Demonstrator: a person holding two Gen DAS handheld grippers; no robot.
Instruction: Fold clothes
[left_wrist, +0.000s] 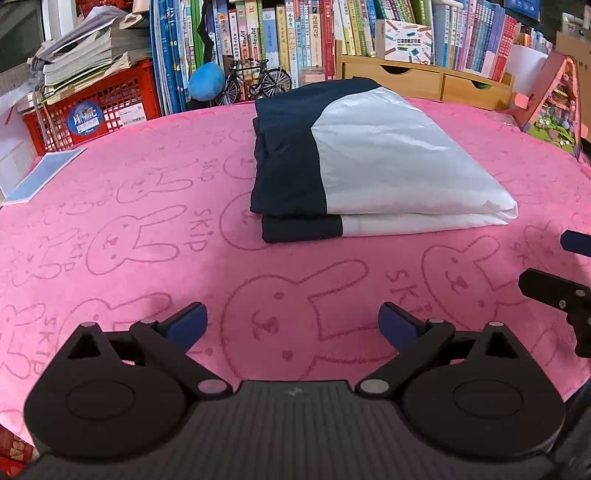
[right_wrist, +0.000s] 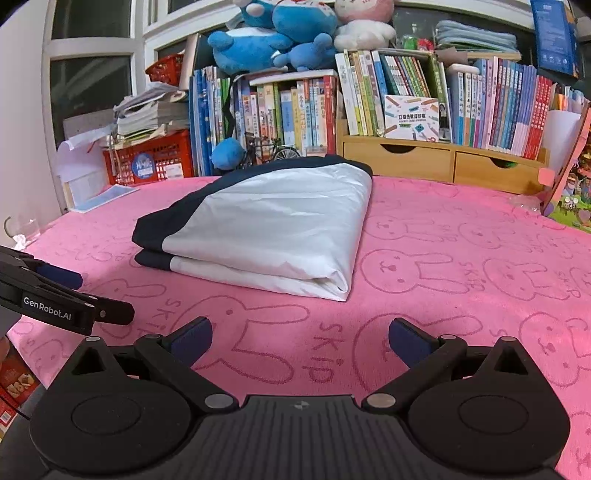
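The folded garment (left_wrist: 354, 162), navy and white, lies flat on the pink rabbit-print cloth (left_wrist: 147, 240) covering the desk, toward the far edge, just short of the books (right_wrist: 406, 96) and wooden drawer unit (right_wrist: 443, 158) lining that edge. Bare cloth surrounds it on the left, right and near sides. The left gripper (left_wrist: 293, 323) and right gripper (right_wrist: 300, 338) hover over the near edge, well apart from the garment, fingers released, nothing between them.
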